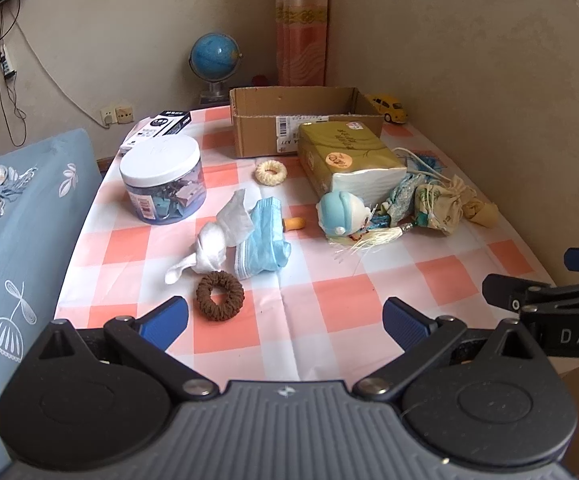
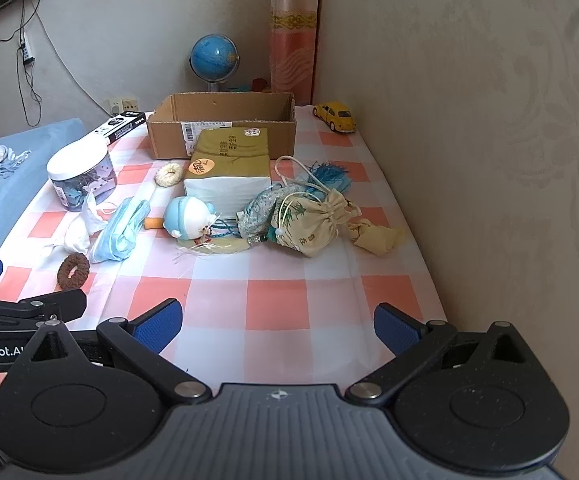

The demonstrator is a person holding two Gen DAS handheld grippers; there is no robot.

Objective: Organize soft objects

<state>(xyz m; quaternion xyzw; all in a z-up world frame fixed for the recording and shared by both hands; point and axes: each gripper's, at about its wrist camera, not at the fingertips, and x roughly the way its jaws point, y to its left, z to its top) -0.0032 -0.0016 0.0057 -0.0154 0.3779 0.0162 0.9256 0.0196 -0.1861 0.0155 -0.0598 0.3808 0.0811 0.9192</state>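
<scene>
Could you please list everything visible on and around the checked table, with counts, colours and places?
Cardboard box: 1, brown, open, table's far end.
Tissue pack: 1, olive-green, in front of box.
Plastic jar: 1, clear, white lid, left.
Hair scrunchies: 2, brown near, cream far.
Face mask: 1, blue, centre.
Crumpled tissue: 1, white, beside mask.
Doll: 1, pale blue head, centre.
Drawstring pouch: 1, beige, right.
Toy car: 1, yellow, far right.
Globe: 1, blue, behind table.
Left gripper: open.
Right gripper: open.
</scene>
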